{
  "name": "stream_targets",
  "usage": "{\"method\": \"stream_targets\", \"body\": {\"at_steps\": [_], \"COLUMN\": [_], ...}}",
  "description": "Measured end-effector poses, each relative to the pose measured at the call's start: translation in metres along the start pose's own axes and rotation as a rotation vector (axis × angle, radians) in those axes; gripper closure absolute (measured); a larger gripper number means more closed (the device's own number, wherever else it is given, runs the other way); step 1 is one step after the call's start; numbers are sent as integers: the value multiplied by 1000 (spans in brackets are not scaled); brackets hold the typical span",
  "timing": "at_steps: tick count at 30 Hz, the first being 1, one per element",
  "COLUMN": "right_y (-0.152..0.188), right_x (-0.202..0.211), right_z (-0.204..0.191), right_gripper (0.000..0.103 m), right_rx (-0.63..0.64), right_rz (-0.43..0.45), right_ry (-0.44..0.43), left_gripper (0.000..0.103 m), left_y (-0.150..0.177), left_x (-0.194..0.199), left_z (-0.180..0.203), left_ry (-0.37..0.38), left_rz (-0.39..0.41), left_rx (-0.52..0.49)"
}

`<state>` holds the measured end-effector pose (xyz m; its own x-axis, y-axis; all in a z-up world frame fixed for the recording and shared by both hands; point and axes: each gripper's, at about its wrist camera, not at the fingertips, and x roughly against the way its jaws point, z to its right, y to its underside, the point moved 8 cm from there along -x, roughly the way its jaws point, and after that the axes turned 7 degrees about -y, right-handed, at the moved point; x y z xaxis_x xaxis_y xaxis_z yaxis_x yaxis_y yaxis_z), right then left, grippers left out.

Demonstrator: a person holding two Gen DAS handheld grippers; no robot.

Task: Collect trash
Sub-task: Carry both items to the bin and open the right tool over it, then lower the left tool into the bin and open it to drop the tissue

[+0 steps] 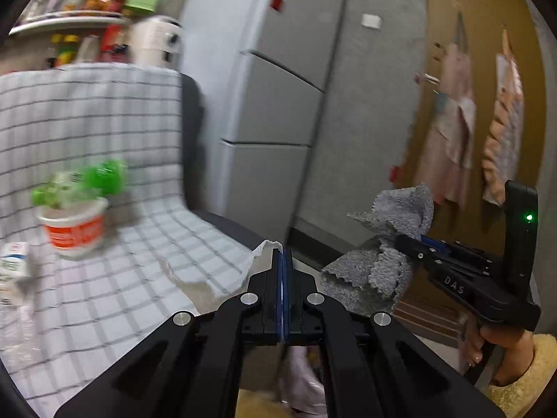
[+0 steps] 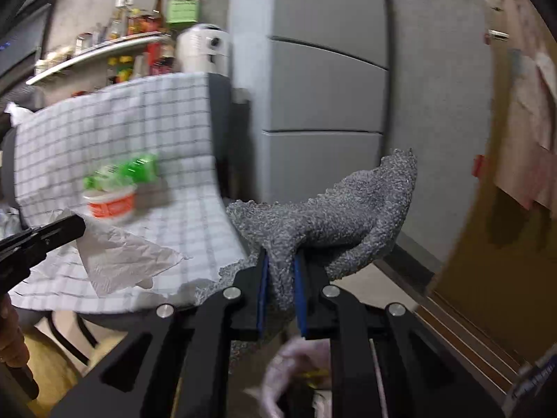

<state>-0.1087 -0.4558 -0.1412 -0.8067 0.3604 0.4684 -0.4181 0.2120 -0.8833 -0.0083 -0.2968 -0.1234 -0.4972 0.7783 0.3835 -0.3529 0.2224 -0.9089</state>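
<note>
My left gripper (image 1: 282,256) is shut on a white paper napkin (image 1: 259,254); the same napkin (image 2: 122,257) hangs from its tip in the right wrist view. My right gripper (image 2: 282,261) is shut on a grey fuzzy cloth (image 2: 334,216), also seen in the left wrist view (image 1: 386,250). On a chair draped with a checked cloth (image 1: 87,132) stand a red-and-white cup (image 1: 73,228) and a crushed green plastic bottle (image 1: 90,183). A small white carton (image 1: 14,259) lies at the left.
A grey fridge (image 1: 285,80) stands behind the chair. A shelf of bottles and jars (image 1: 90,0) is at the upper left. Aprons hang on the brown wall (image 1: 452,122). A pinkish bag (image 2: 296,369) lies below the grippers.
</note>
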Motion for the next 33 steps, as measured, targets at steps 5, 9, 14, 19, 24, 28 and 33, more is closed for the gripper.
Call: {"method": "stream_targets", "body": {"at_steps": [5,9,14,19,24,28,33], "right_y": [28,53,79,81,75,62,41], "right_x": [1,-13,-33,-39,-30,-15,6], "right_z": [44,73,91,96,102,104,109], "right_gripper": [89,88,72,59,59,59,59], "right_rx": [-44,-87,-158,-172,-204,-225,-258], "right_rz": [-46,-105,-183,-190,-155,-96,-9], "right_ry": [94,145,125,119,109,100,88], "left_gripper": [103,103,103,103,103,103,103], "left_y": [12,18,22,26,29,33,42], "left_x": [-19,-32,-45,-53,-56,-55,-58], "left_z": [35,46,54,63,70,78,101], "left_ry": [52,53,51,59,71,94,158], "left_rz": [-43,-73,-102,-122,-135,-150,-180], "left_rx": [-37,-50,-57,-73,-81,-91,-130]}}
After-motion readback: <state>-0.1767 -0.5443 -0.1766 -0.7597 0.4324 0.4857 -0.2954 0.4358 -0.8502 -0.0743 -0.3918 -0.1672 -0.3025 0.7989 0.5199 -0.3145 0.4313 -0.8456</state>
